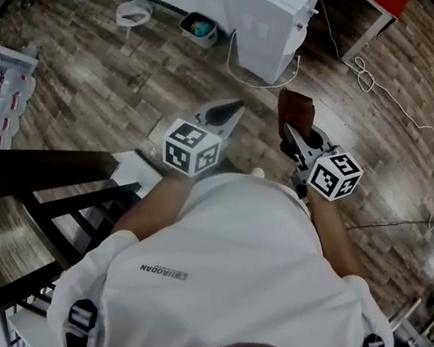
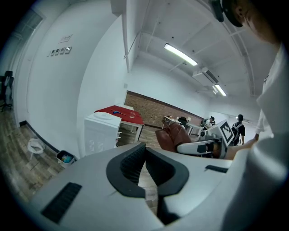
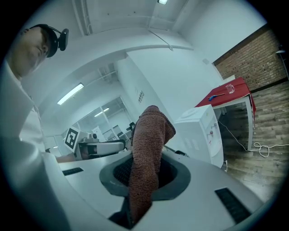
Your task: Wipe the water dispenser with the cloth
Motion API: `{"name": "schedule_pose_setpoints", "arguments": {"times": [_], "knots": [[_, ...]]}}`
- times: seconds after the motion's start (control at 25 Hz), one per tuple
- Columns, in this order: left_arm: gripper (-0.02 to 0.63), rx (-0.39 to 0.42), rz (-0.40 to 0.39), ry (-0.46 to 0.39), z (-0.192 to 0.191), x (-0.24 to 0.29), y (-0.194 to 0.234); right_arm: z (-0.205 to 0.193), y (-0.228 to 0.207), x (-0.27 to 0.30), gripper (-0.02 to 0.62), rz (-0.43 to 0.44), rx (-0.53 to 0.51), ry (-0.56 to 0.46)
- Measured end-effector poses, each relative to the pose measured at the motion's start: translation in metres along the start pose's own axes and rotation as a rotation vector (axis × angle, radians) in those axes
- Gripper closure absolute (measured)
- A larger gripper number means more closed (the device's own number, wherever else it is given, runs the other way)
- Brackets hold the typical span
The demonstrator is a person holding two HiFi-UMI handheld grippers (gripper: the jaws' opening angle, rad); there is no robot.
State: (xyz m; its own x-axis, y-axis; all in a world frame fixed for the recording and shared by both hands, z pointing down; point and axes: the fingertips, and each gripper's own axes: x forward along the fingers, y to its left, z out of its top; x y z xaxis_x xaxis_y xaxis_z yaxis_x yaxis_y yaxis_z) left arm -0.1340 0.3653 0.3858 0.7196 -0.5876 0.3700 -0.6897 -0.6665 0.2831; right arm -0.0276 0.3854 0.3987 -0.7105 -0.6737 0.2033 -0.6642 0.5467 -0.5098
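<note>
Over wooden floor (image 1: 92, 80), right tongs (image 1: 294, 139) point forward pinching brown cloth (image 1: 295, 110); left tongs (image 1: 235, 107) alongside, pressed together.

The room is lit evenly from above by ceiling strip lights (image 2: 180, 54), which are blown out to pure white in the left gripper view. In the head view a pale sheen is thrown across the wooden floor (image 1: 132, 87), and only faint, soft shadows are cast there. Both gripper views are bent strongly by the wide lens and ringed with black corners. A cool bluish cast is laid over the white walls (image 2: 54, 99). The cloth (image 3: 146, 153) weave is resolved sharply.
</note>
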Motion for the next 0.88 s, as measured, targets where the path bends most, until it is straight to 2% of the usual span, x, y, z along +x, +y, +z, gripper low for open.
{"name": "schedule_pose_setpoints", "arguments": {"times": [0.56, 0.88], "knots": [[0.609, 0.024, 0.023, 0.003, 0.007, 0.001, 0.001, -0.001, -0.007, 0.002, 0.543, -0.013, -0.047, 0.015], [0.61, 0.0, 0.039, 0.006, 0.013, 0.01, 0.028, 0.008, -0.022, 0.027, 0.543, -0.021, -0.058, 0.03]]}}
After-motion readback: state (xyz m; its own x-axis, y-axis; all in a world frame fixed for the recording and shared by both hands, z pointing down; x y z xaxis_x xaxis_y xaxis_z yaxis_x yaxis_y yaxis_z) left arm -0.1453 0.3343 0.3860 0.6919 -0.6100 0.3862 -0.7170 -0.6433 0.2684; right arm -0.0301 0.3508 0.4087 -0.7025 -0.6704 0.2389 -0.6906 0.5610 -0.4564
